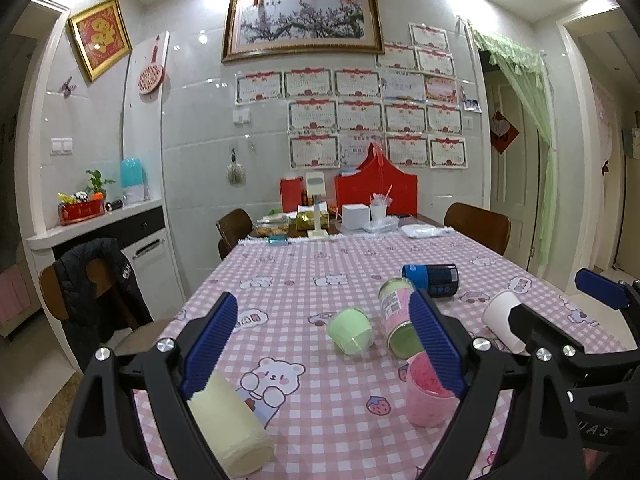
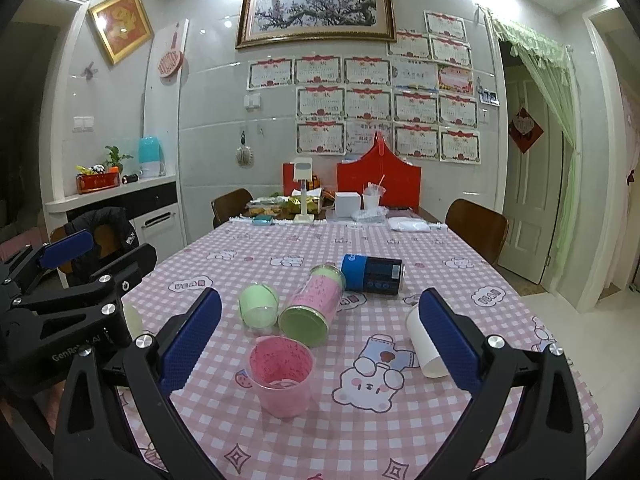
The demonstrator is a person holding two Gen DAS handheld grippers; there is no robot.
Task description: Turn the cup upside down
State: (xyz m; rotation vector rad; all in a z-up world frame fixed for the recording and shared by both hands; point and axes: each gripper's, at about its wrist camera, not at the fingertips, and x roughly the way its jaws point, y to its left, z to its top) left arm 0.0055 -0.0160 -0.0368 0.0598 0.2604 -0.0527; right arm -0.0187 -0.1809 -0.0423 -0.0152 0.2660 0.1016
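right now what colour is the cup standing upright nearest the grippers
Translucent pink, speckled darker inside; the pink cup shows best in the right wrist view.

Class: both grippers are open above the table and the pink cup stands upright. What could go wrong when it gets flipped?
1. The pink cup stands close to the lying green-lidded can; a wide grasp may knock the can rolling.
2. The right gripper has the lying white paper cup beside one finger, which could nudge it.
3. The left gripper sits near the cream cup.
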